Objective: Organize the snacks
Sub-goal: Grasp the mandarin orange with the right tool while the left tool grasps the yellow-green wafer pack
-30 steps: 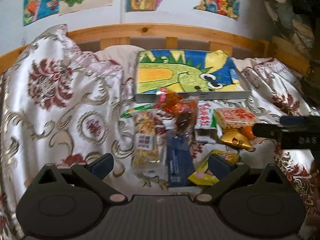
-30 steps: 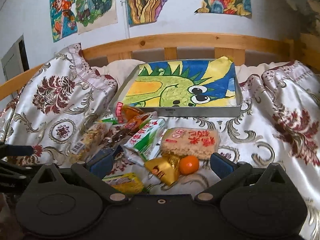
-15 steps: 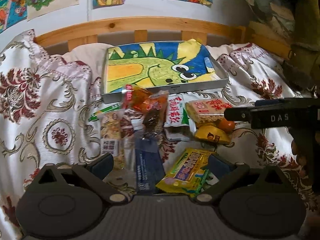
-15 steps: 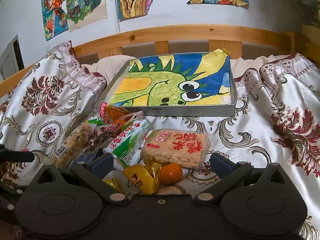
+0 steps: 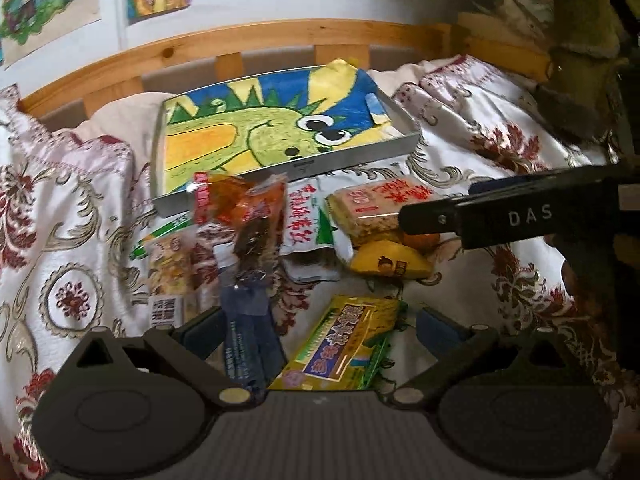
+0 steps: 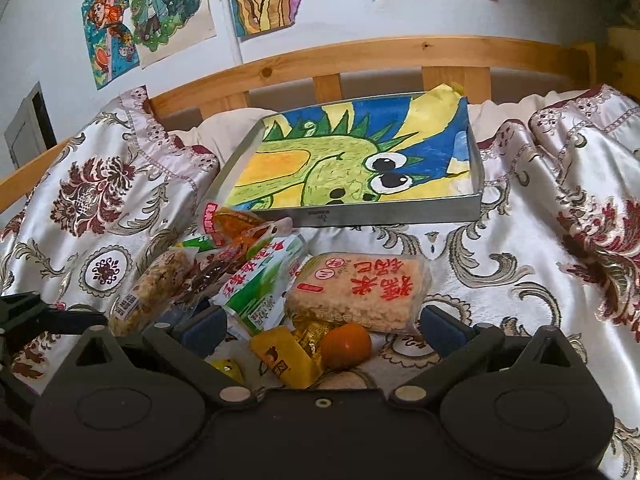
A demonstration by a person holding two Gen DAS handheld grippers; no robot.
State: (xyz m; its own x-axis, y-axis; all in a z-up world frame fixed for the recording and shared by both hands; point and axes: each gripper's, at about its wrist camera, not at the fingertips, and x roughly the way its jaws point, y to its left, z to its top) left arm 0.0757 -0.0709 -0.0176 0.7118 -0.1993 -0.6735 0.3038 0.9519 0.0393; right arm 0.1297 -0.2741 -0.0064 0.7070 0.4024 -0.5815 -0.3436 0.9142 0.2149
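the snacks (image 6: 280,292) lie heaped on the bed (image 6: 520,280), just in front of a metal tray (image 6: 392,216) lined with a dragon drawing. floral satin bedspread, wooden rail (image 6: 360,60), cartoon posters (image 6: 148,12) on the wall. left gripper (image 5: 316,326) and right gripper (image 6: 322,326) fingers are spread, grasping nothing.

Snack packets (image 6: 260,280) crowd the bed before the tray (image 6: 392,214); bare bedspread (image 6: 520,264) to their right leaves a passage.
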